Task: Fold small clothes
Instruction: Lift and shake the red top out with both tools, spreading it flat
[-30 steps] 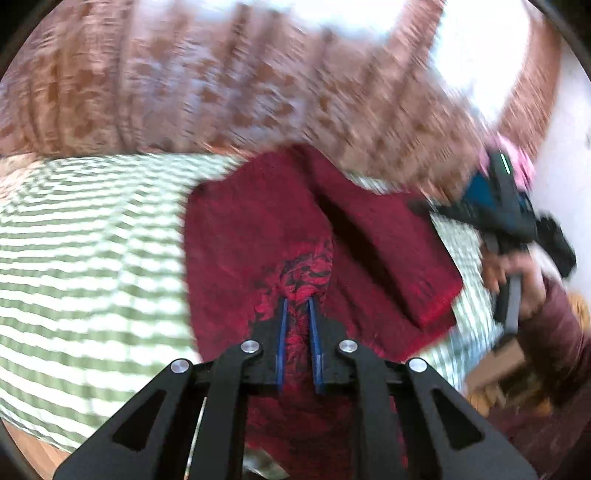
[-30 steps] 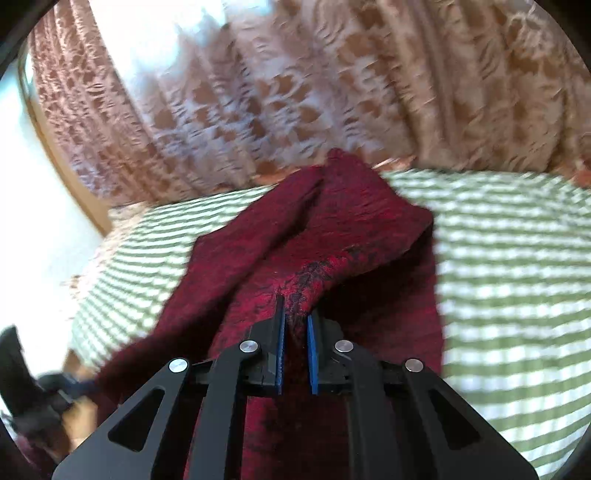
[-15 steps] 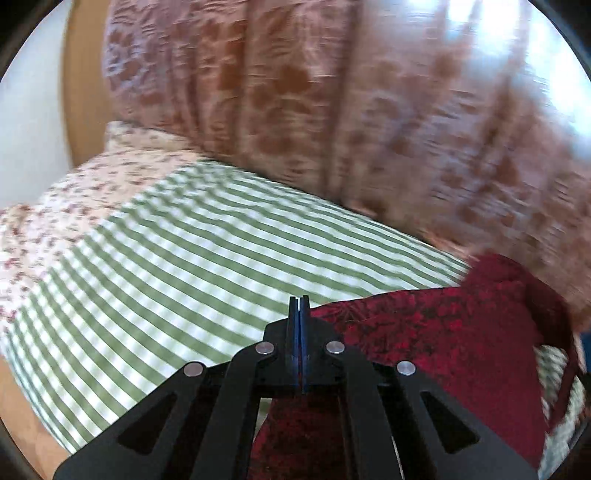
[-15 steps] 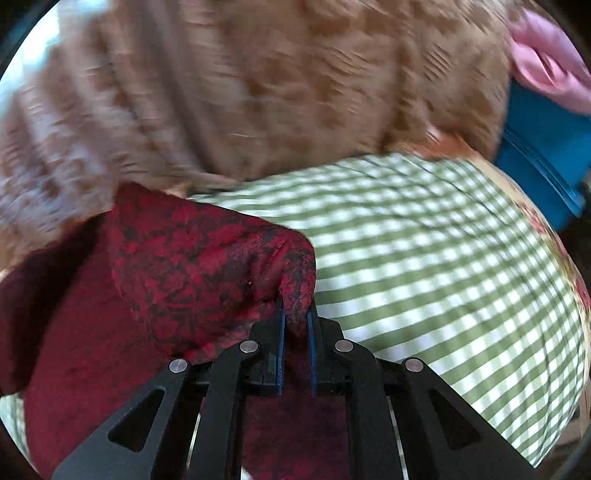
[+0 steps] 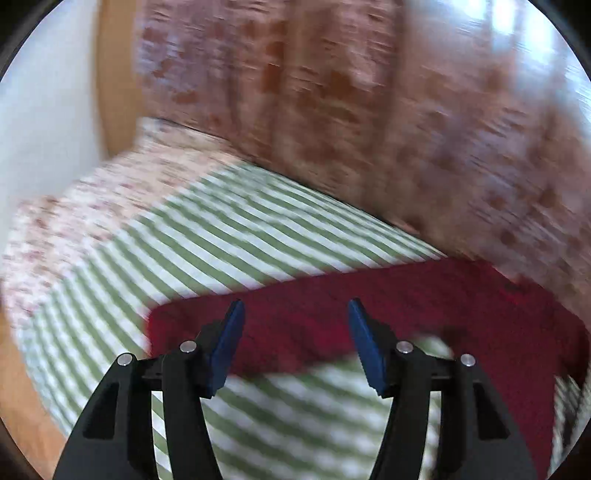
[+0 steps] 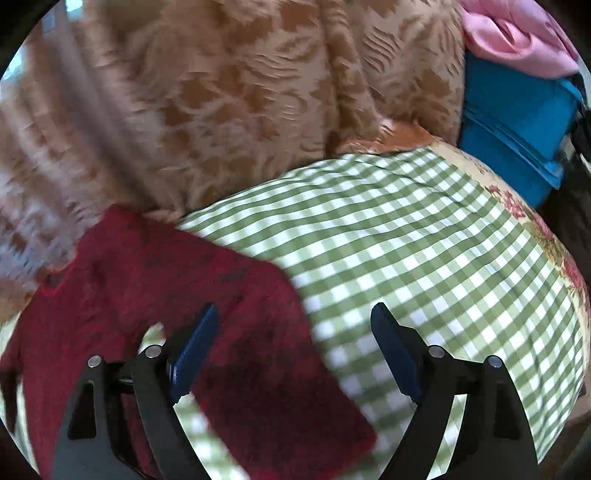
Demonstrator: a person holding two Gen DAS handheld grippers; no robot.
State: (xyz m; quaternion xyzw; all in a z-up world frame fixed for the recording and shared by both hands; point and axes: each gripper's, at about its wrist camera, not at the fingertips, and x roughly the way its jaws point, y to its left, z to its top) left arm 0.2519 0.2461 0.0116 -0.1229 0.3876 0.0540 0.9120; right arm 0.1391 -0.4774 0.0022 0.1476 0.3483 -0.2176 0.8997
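Observation:
A dark red knitted garment (image 5: pixel 388 306) lies spread on the green-and-white checked cloth (image 5: pixel 221 236). In the left wrist view my left gripper (image 5: pixel 295 314) hovers over its left edge, jaws opening, the blue pads (image 5: pixel 229 339) apart and clear of the fabric. In the right wrist view the same garment (image 6: pixel 155 280) lies at lower left with one corner stretched toward the camera. My right gripper (image 6: pixel 295 325) stands over that corner, jaws opening wide, pads (image 6: pixel 395 347) not pressing on anything.
A patterned brown curtain (image 6: pixel 221 92) hangs right behind the checked surface. A blue container (image 6: pixel 517 122) with pink cloth (image 6: pixel 517 33) on top stands at the far right. A floral border (image 5: pixel 74 206) and a wooden frame (image 5: pixel 118 74) lie at the left.
Both grippers were shut on red fabric and swung outward with it, left one leftward, right one rightward. Now both have let go and the garment lies flat.

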